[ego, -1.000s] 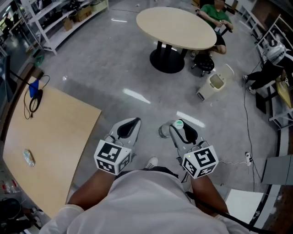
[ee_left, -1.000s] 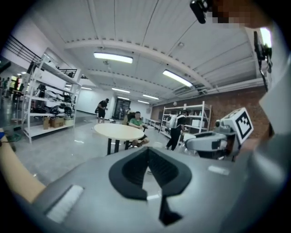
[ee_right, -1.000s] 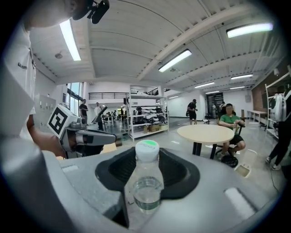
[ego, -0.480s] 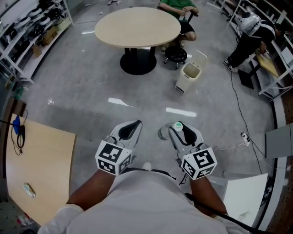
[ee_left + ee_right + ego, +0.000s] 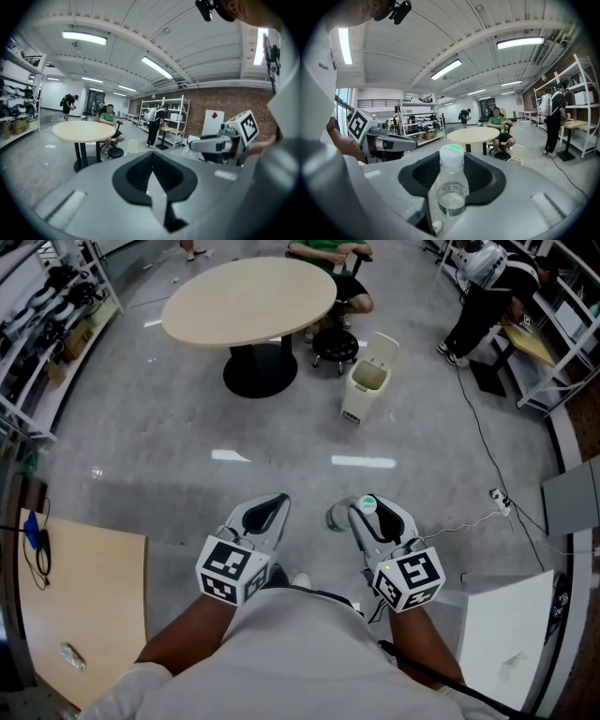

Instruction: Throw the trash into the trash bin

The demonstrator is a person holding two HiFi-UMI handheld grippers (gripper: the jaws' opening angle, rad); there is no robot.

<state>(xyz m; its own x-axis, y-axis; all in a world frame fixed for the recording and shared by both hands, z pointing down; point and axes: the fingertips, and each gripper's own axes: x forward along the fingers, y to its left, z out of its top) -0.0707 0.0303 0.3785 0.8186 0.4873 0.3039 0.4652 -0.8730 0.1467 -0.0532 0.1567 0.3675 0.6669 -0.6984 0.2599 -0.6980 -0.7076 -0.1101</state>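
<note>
As right tongs clamp bottle: white cap, green top.

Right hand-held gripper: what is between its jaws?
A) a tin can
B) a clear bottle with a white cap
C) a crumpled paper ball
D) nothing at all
B: the right gripper view shows the right hand-held gripper closed on a clear bottle with a white, green-topped cap and a little water inside.
</note>
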